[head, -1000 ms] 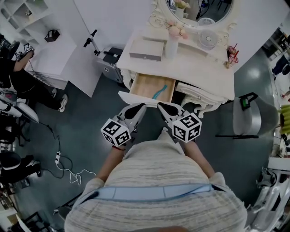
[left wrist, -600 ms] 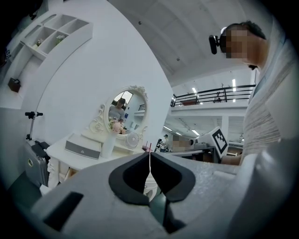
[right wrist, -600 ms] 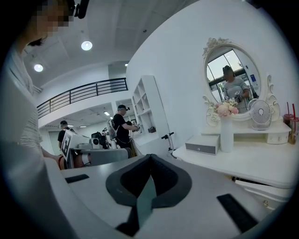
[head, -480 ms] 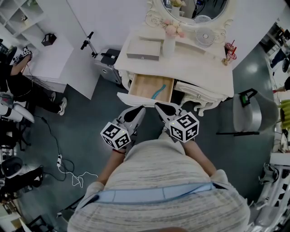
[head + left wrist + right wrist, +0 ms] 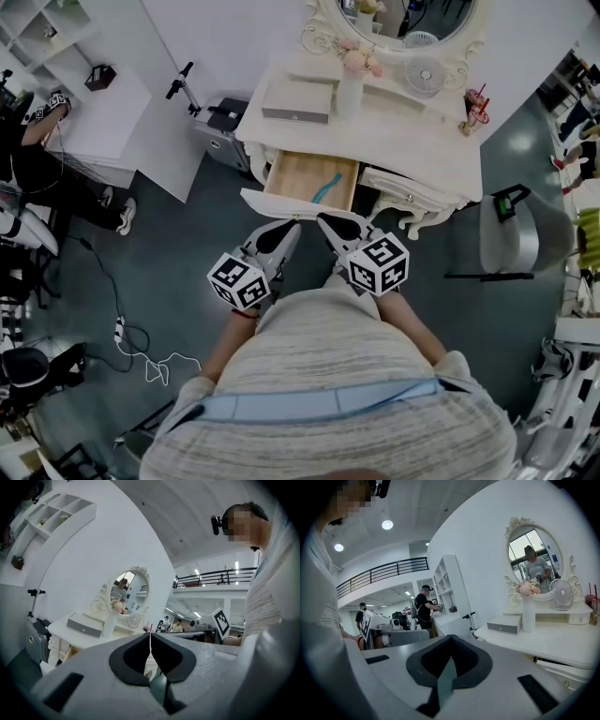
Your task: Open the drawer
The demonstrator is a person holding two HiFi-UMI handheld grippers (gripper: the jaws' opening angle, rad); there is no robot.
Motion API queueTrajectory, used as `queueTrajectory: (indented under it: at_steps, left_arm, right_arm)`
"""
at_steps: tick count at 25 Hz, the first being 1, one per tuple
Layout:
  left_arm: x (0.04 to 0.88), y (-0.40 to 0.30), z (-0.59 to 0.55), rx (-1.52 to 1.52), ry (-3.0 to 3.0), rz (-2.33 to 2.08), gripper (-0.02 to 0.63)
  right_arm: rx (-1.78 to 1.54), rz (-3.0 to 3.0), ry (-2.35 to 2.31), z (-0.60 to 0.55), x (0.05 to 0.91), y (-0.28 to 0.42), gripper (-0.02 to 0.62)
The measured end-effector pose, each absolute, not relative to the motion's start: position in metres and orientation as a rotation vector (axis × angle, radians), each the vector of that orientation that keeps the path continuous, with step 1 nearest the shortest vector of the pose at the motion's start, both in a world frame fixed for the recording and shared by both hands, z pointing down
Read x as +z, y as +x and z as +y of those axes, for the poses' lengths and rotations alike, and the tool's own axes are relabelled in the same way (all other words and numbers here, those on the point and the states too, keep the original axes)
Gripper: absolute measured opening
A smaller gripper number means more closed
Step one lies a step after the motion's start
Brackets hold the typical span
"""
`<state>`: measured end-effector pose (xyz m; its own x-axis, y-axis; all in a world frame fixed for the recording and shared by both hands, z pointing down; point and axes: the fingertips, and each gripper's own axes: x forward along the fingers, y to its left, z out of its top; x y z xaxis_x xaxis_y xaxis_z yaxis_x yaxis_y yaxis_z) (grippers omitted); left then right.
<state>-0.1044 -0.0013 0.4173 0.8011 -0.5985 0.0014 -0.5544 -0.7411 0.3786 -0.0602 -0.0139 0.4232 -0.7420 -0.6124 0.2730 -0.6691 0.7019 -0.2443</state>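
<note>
Vanity desk (image 5: 412, 141) drawer (image 5: 298, 178) standing open, teal item (image 5: 326, 189) inside; left tool (image 5: 289, 225), right tool (image 5: 326, 222) both closed, empty, near its front

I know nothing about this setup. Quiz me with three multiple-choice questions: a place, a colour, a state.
1. Where is the teal strip? A on the tabletop; B in the open drawer; C on the floor.
2. What colour are the flowers in the vase? A pink; B blue; C yellow.
3. How are the left tongs and right tongs? A wide open; B clamped on the drawer; C both shut, empty.
Answers: 1 B, it lies on the drawer's wooden bottom; 2 A, pink blooms top the vase; 3 C, each pair's jaws meet with nothing between.
</note>
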Motion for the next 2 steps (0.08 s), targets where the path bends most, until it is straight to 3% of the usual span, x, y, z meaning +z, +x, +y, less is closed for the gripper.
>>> queueTrajectory:
  at_steps: [2]
  left_arm:
    - [0.4176, -0.1057, -0.0013, -0.173, 2.623, -0.878, 0.018]
  right_arm:
    - [0.495, -2.735, 1.045, -0.0135, 0.4237, -0.0595, 0.008]
